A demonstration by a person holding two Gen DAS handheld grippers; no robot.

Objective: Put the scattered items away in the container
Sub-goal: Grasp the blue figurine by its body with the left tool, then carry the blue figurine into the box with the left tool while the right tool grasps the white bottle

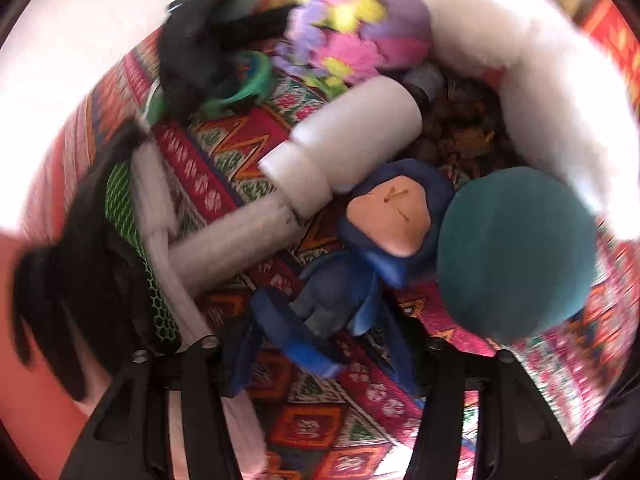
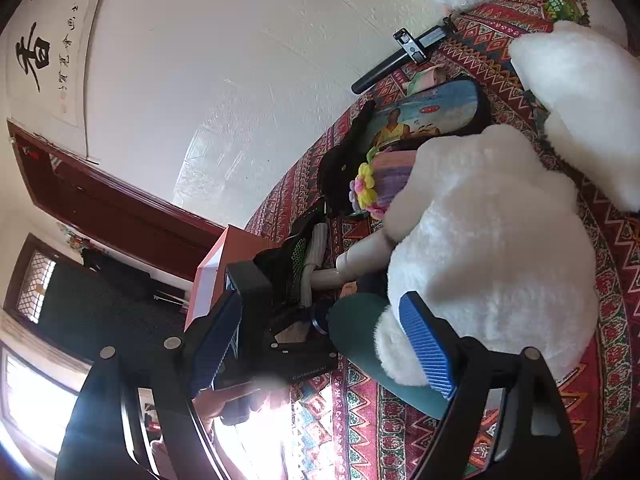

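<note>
In the left wrist view my left gripper (image 1: 320, 344) is open, its black fingers on either side of a blue plush monkey (image 1: 360, 256) with a peach face, lying on the patterned cloth. A white plastic bottle (image 1: 340, 144) lies just beyond it, and a teal round cushion (image 1: 516, 252) to its right. In the right wrist view my right gripper (image 2: 320, 348) is open, its blue-padded fingers (image 2: 426, 344) beside a large white plush toy (image 2: 480, 240) and the teal cushion (image 2: 360, 332). The left gripper's black body (image 2: 288, 344) shows between them. An orange box (image 2: 212, 280) stands at the left.
Patterned red woven cloth (image 1: 320, 432) covers the surface. A flowery knitted item (image 1: 340, 28), black fabric (image 1: 192, 52), a green mesh shoe (image 1: 132, 256) and a printed blue slipper (image 2: 432, 112) lie around. A black handle (image 2: 400, 60) lies by the white wall.
</note>
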